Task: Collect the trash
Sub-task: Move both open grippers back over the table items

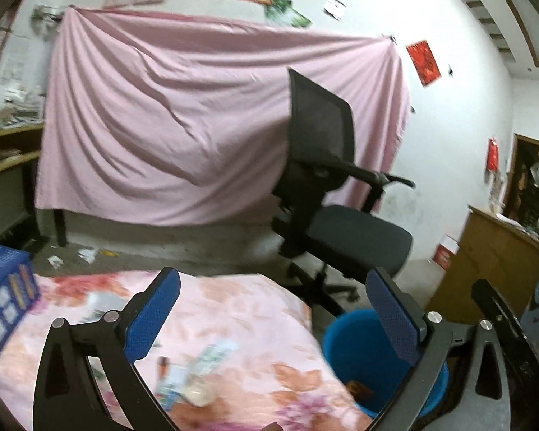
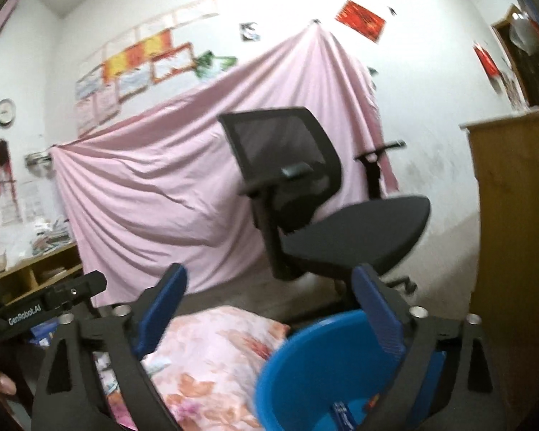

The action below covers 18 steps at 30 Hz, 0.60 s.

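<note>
the left gripper (image 1: 273,309), black-framed with blue textured pads, has its jaws spread wide and holds nothing. under it lies a desk covered in a pink floral cloth (image 1: 233,309). on the cloth, at about seven o'clock from the gripper, sits the trash: a small round whitish lump (image 1: 199,393) touching some blurred pale paper wrappers (image 1: 212,353). at nine o'clock a blue printed cardboard box (image 1: 3,298) stands at the cloth's left edge. at four o'clock a round blue plastic bucket (image 1: 359,352) stands just beside the desk, with a small orange-brown scrap (image 1: 361,391) inside it.

the right gripper (image 2: 269,305), of the same build, is also fully spread and empty. the blue bucket's rim passes just under its right finger (image 2: 377,319), and a blue-and-white packet (image 2: 343,413) lies in the bucket at about five o'clock. part of the other gripper's black body marked "genrobot.ai" (image 2: 36,309) shows at nine o'clock, with a person's hand (image 2: 0,380) at the lower left edge.

farther out, at one o'clock in both views, a black mesh-backed office chair (image 1: 323,165) stands on the floor. behind it a pink sheet (image 1: 161,125) hangs across the white wall. a wooden cabinet (image 1: 492,258) stands at three o'clock, and paper scraps (image 1: 86,253) lie on the floor at ten o'clock.
</note>
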{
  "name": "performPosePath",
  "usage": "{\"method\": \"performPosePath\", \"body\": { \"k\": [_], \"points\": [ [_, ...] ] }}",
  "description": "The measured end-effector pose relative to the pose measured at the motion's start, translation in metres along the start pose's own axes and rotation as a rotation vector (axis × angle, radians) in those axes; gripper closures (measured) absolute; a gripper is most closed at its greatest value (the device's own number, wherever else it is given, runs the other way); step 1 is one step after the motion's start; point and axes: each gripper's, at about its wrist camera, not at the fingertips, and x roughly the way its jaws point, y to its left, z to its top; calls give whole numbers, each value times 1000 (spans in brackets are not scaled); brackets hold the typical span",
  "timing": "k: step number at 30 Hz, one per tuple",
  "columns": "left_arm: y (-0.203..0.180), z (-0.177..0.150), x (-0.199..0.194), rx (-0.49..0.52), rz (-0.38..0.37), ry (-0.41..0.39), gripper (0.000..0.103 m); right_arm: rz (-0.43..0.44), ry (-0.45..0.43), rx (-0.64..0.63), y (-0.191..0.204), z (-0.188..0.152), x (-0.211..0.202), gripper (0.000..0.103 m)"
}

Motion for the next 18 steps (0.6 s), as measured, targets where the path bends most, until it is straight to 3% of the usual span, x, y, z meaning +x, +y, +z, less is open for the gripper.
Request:
{"method": "performPosePath", "body": {
  "k": [8,18],
  "points": [
    [52,-5,-38,14,118,-89,2,92,-64,-100,55,0,2,0],
    [102,-28,-68,32,228,-117,2,179,-81,-234,118,-19,7,0]
  ]
}}
